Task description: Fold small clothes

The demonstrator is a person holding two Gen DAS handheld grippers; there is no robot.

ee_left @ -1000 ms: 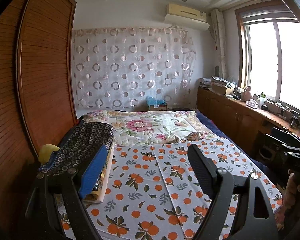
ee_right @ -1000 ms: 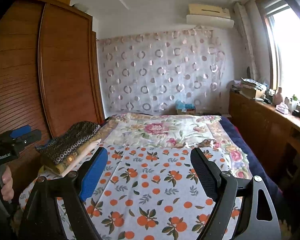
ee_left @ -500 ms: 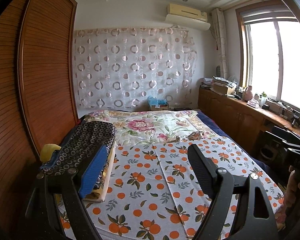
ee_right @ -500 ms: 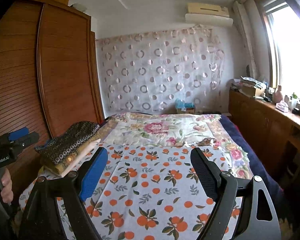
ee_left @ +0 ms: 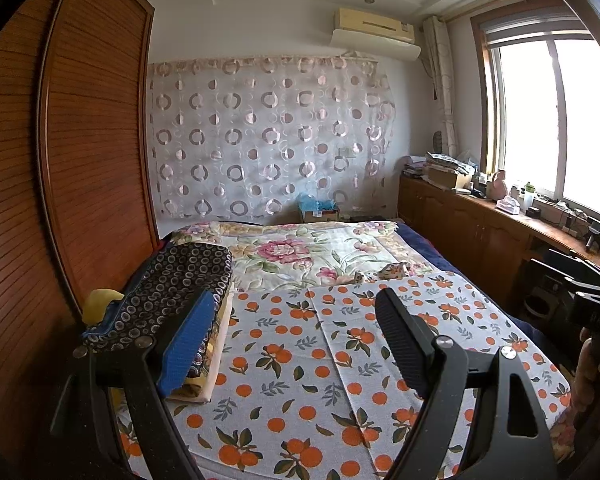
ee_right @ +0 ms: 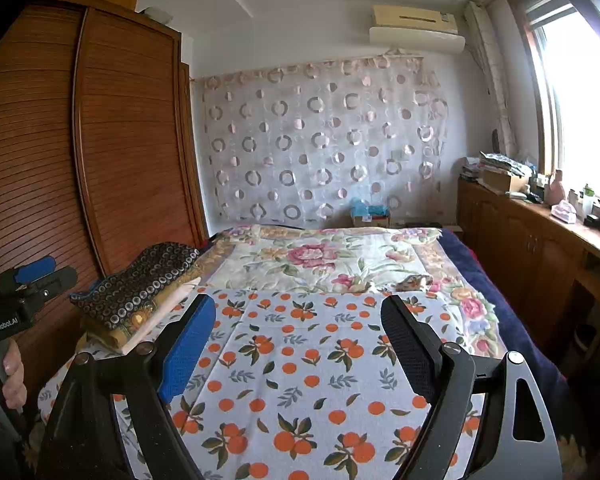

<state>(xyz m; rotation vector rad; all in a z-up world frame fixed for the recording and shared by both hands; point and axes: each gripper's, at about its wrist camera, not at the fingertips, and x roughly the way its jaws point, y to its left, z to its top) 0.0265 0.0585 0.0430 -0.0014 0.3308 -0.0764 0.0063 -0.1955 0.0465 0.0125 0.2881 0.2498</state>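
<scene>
A stack of folded clothes, topped by a dark piece with ring pattern, lies at the bed's left edge; it also shows in the right wrist view. A small crumpled patterned garment lies mid-bed on the floral quilt, also seen in the right wrist view. My left gripper is open and empty, held above the near end of the orange-print cloth. My right gripper is open and empty over the same cloth.
A wooden wardrobe runs along the left of the bed. A wooden counter with clutter stands under the window on the right. A cardboard box sits beyond the bed by the curtain.
Both grippers have drifted slightly, staying open; the view shifts a little. Nothing on the bed has moved.
</scene>
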